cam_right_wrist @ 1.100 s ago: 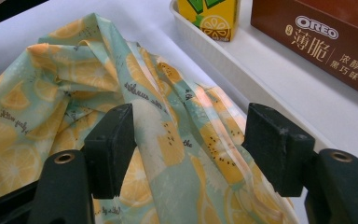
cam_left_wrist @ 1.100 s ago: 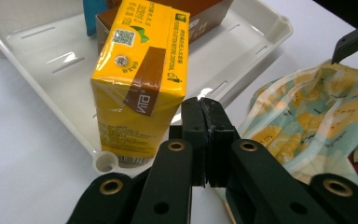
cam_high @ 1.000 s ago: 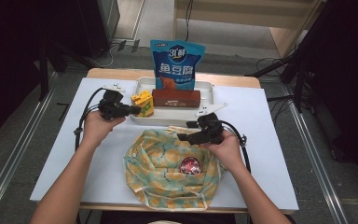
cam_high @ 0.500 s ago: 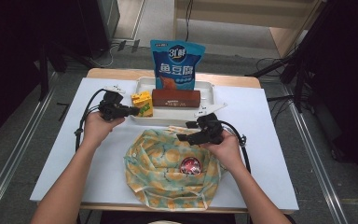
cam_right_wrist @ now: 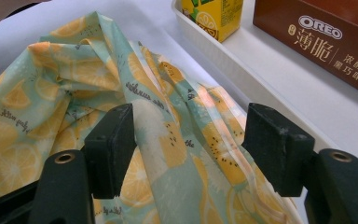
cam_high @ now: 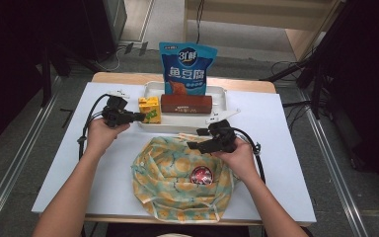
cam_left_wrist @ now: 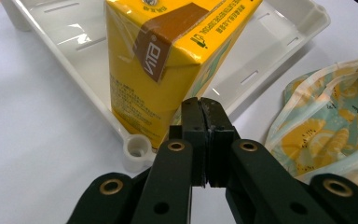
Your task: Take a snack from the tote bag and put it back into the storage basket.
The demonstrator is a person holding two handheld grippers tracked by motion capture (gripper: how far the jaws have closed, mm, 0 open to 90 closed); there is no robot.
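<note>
A yellow drink carton point(cam_high: 149, 109) stands in the left end of a white tray point(cam_high: 215, 95). My left gripper point(cam_high: 137, 117) is shut with nothing in it, its tips just short of the carton. In the left gripper view the closed jaws of my left gripper point(cam_left_wrist: 203, 116) sit in front of the carton point(cam_left_wrist: 168, 60) at the tray's corner point(cam_left_wrist: 135, 149). My right gripper point(cam_high: 193, 145) is open over the lemon-print cloth bag point(cam_high: 170, 180). In the right gripper view my right gripper point(cam_right_wrist: 191, 140) has its jaws wide apart, astride a raised fold of the cloth point(cam_right_wrist: 168, 140).
A brown Oreo box point(cam_high: 186, 103) lies in the tray, and a blue snack pouch point(cam_high: 187, 69) stands behind it. A red round object point(cam_high: 201, 176) shows in the cloth bag's opening. The white table top point(cam_high: 286, 148) ends close to the bag's near edge.
</note>
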